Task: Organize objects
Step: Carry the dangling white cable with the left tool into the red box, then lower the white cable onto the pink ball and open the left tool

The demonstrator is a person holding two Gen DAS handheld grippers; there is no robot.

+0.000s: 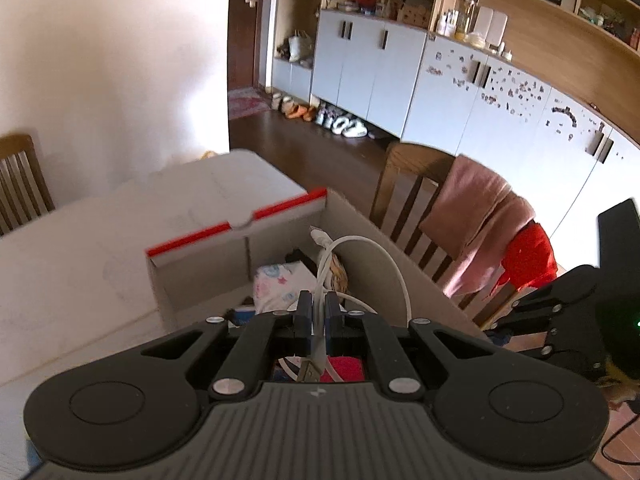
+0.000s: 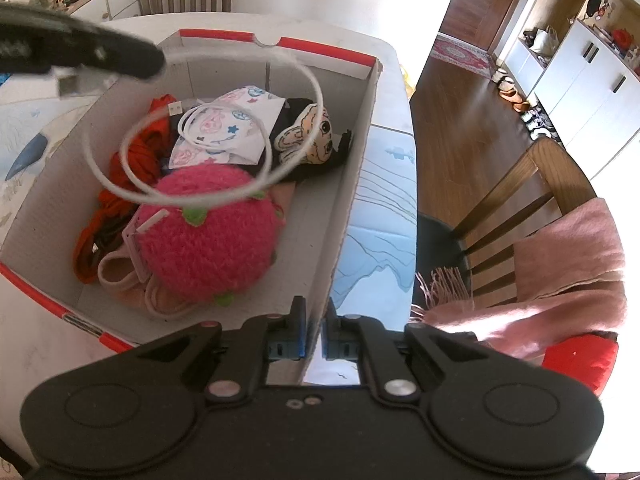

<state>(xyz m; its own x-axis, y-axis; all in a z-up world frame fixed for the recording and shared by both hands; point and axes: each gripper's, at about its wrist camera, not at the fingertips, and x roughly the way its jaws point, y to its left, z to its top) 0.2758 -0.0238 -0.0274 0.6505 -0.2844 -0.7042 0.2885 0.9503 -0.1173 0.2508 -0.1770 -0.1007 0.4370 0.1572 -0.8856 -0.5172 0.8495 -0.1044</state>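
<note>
Cable hangs in white loops above the open cardboard box, pinched near its plug end by the left gripper, whose jaws are clamped on it. In the right wrist view that gripper enters from the upper left of the frame, angled downward, with the loops dangling over a pink plush ball, a patterned cloth and a second coiled cable already inside the box. To do this step well, I judge the loops should be lowered until they sit fully within the walls before release, so none drapes over the rim. The right gripper points steeply down at the lower centre of its frame, jaws together on the box's near wall, steadying it on the tabletop
</note>
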